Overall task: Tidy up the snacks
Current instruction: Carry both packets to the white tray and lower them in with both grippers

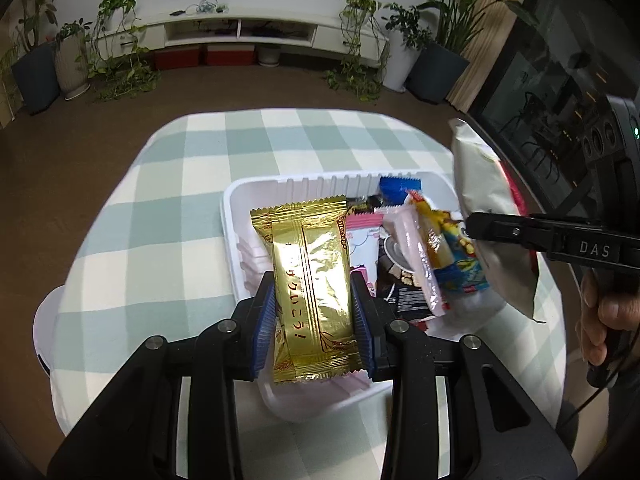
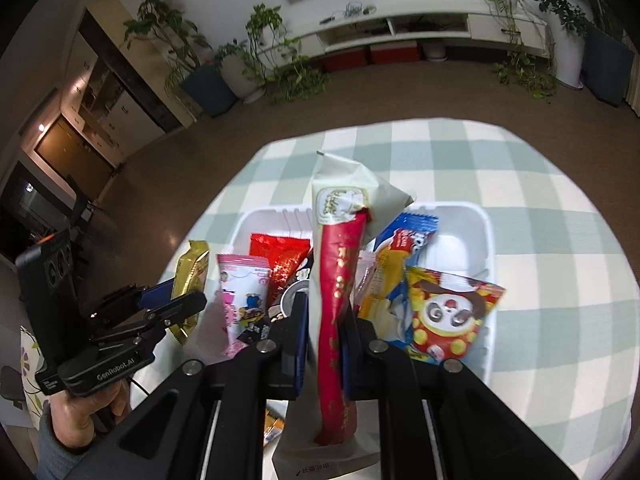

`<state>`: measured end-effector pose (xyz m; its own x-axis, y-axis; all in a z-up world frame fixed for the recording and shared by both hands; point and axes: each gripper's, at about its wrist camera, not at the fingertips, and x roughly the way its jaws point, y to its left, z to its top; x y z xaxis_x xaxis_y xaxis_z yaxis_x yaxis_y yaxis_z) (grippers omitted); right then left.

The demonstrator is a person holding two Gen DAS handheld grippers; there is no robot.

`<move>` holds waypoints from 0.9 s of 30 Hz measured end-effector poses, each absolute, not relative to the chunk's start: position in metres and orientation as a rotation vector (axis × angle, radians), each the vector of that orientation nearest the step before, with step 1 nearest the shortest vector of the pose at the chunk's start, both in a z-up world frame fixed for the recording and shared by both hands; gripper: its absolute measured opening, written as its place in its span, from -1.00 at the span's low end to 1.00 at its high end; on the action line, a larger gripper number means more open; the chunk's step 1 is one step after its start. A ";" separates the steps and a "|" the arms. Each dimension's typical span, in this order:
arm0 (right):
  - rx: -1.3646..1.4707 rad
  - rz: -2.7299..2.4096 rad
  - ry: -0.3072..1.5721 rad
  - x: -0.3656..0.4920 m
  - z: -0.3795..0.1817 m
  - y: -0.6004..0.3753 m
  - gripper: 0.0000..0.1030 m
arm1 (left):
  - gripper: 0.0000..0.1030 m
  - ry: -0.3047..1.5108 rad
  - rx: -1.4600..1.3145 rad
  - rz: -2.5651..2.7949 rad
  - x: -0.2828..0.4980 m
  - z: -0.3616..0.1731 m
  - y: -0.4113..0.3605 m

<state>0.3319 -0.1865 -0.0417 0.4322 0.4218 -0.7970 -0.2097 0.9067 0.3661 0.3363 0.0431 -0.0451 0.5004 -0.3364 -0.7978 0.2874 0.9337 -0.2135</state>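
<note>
Nearest the left wrist camera, the left claw (image 1: 316,312) is clamped across the lower half of a gold foil packet (image 1: 310,292), its blue pads pressing both long edges; the packet hangs over the near left part of the white tray (image 1: 256,188). The right claw (image 2: 326,320) is closed narrow on a tall cream and red sachet (image 2: 340,280), held upright above the tray's middle. Both look light and crinkly, probably slippery film with brittle contents, so a gentle pinch across the flat body or on a sealed end seems wiser than squeezing the filled middle. Below them the tray holds a loose heap: a pink packet (image 2: 240,300), a red foil packet (image 2: 282,264), a blue wrapper (image 2: 416,222) and a panda-printed bag (image 2: 452,312) at the right. The tray sits on a bench (image 1: 168,208) under a soft checked cloth that could bunch. Beyond are brown floor, potted plants (image 1: 120,12) and a low white cabinet (image 1: 240,28) along the far wall.
</note>
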 end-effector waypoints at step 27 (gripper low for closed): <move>0.142 0.329 1.105 0.357 -0.103 -0.158 -0.72 | -0.31 1.030 -0.054 -0.377 0.362 -0.104 0.032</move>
